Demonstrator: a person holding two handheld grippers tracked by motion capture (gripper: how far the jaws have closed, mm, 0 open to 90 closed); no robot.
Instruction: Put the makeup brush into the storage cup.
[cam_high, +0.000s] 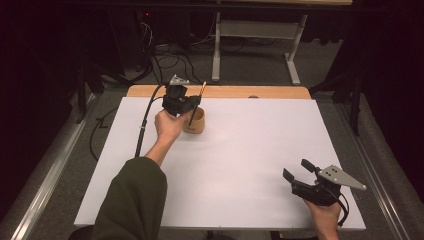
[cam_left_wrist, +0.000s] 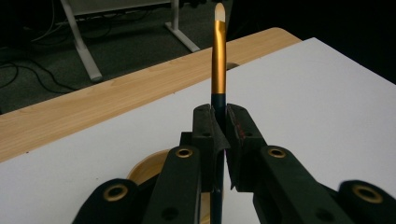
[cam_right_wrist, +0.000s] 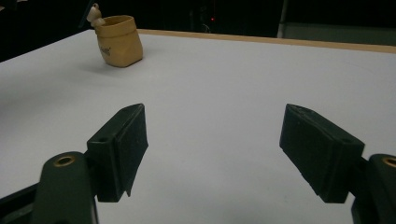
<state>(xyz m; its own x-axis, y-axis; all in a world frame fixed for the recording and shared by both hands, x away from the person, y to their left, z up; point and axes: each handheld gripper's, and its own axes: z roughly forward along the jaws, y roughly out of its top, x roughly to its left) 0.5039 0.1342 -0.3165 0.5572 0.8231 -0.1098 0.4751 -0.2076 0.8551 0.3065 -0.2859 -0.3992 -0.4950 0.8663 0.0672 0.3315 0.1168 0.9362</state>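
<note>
a brush is gripped upright in the closed left claw, directly above a tan cup on the white surface. the right claw is held open, well apart from the cup.

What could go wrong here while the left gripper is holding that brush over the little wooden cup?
The left gripper pinches the brush low on its thin dark handle, so it may swivel or slip between the fingers. The cup looks small and light; a tilted brush could catch its rim and tip or push it. The right gripper rests open, far away across the white board, so nothing steadies the cup.
</note>
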